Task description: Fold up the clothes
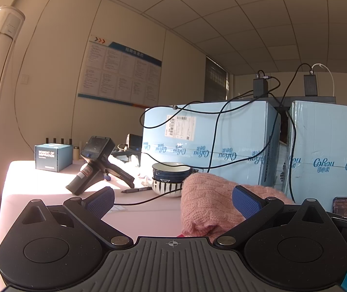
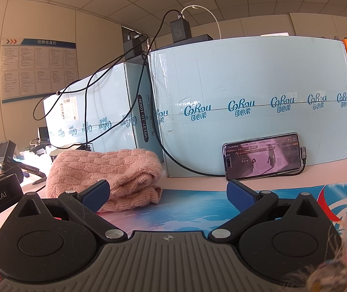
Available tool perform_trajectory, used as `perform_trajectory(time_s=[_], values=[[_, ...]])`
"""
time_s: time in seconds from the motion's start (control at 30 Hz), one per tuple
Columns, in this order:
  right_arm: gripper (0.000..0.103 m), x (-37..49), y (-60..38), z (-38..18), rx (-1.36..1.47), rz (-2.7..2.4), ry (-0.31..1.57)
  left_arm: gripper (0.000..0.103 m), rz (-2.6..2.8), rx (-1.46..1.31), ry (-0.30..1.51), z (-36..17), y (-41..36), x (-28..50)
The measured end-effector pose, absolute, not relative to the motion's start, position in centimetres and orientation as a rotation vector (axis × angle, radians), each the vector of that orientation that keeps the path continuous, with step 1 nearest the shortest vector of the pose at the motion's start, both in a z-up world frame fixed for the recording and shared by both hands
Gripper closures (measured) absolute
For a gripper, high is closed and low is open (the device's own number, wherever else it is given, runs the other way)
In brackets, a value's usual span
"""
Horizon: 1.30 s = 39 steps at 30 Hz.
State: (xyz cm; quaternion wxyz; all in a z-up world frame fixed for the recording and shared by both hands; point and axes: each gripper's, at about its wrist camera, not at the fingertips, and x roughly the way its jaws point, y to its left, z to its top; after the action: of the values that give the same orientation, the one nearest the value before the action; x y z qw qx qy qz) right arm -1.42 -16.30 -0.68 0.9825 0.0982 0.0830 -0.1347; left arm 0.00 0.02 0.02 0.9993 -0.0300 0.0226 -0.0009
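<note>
While level | left tool (image 1: 173, 200) agape | right tool (image 2: 168, 192) agape | sweater (image 2: 105, 172) ungripped

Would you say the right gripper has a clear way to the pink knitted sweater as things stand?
Probably yes. The right gripper is open, and the pink knitted sweater lies folded on the table just ahead and to its left. Nothing stands between them; the phone and the blue boxes sit farther back.

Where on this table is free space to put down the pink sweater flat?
Free: the printed mat between sweater and phone; the bare tabletop before the small blue box. Crowded: around the bowls, pen and cables.
</note>
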Motion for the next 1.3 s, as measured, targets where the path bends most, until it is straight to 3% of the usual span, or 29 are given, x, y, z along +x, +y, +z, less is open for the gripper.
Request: perform_trajectory(time_s=[1.3], values=[[0.0, -1.62, -16.3, -0.68, 0.202, -0.29, 0.151, 0.0, 0.005, -0.051, 0.027, 0.18, -0.15, -0.17]])
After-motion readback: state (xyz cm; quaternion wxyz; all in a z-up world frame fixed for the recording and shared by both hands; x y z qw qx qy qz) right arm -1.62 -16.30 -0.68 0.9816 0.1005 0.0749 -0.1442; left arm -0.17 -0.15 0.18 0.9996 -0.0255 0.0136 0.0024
